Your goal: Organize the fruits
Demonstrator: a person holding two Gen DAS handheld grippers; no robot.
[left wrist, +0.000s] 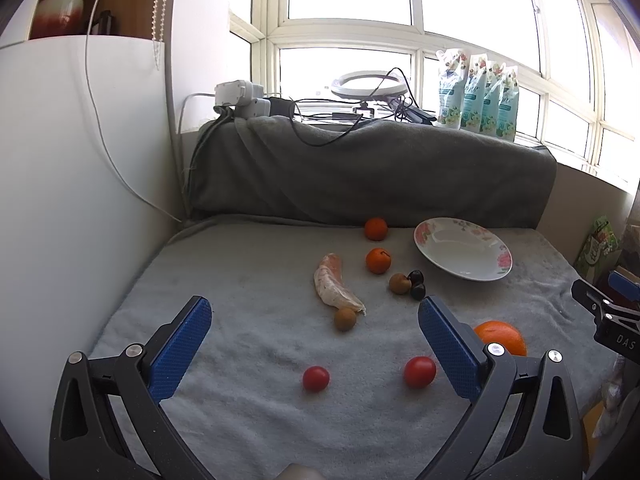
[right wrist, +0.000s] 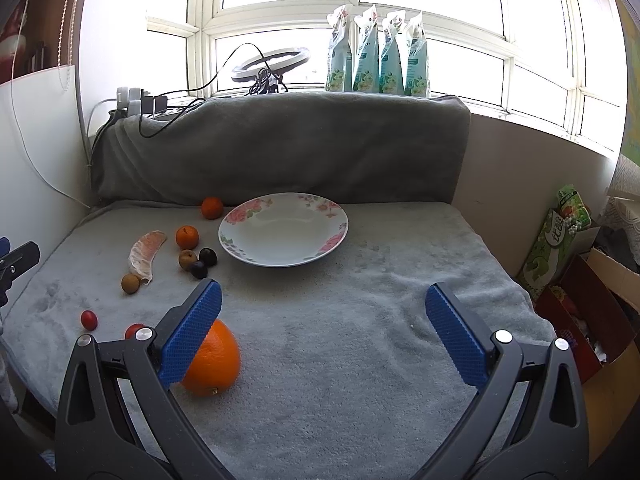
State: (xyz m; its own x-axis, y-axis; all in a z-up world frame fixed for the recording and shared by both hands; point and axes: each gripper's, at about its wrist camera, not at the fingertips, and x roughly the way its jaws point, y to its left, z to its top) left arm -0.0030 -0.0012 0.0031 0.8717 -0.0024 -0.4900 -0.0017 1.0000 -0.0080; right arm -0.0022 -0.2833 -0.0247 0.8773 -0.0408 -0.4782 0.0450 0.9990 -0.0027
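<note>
Nearest: big orange (right wrist: 212,358), near side of floral plate (right wrist: 283,229), half behind right gripper (right wrist: 322,308). Left gripper (left wrist: 314,312) likewise spread wide, empty. Best: straddle orange squarely, squeeze gently, lift across to plate.

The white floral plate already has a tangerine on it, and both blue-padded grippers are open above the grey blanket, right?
Not quite: the white floral plate is empty; the right wrist view shows the small orange tangerine beside it on the grey blanket. Both the left gripper and right gripper are open.
</note>
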